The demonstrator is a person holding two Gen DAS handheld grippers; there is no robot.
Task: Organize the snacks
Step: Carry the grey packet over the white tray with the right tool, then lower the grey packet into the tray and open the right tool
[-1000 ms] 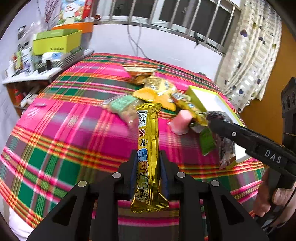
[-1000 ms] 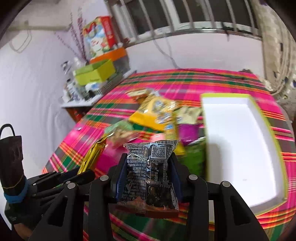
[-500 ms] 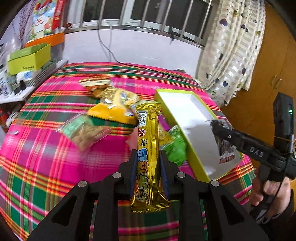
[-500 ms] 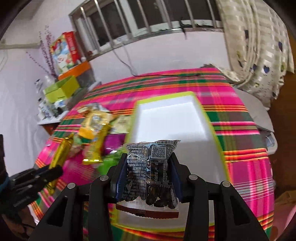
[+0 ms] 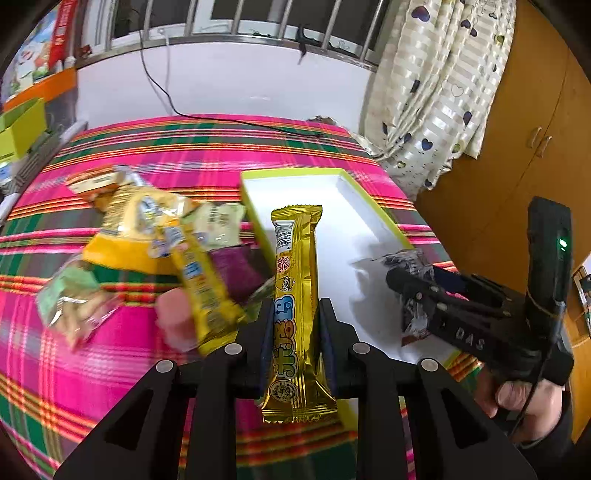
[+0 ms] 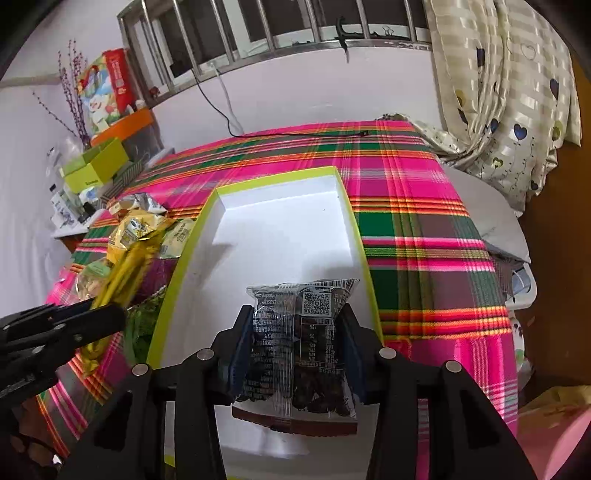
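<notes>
Left wrist view: gold snack bar [image 5: 295, 310] clenched in the left gripper [image 5: 293, 338], now carried from the snack pile [image 5: 147, 240] to the edge of the green-rimmed box [image 5: 255, 206].

Right wrist view: dark packet [image 6: 301, 332] gripped by the right gripper [image 6: 295, 354], brought over the box's white floor (release judged imminent). Plaid tablecloth [image 6: 424, 206]; barred window [image 6: 295, 26], curtain [image 6: 498, 92].

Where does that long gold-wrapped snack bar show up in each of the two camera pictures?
Left wrist view: the long gold-wrapped snack bar stands centre, clamped in the left gripper, pointing toward the box.
Right wrist view: the same bar is at the left edge, blurred, sticking out of the left gripper.
Shared landmark: the shallow white box with a lime-green rim, just beside the bar in both.
</notes>
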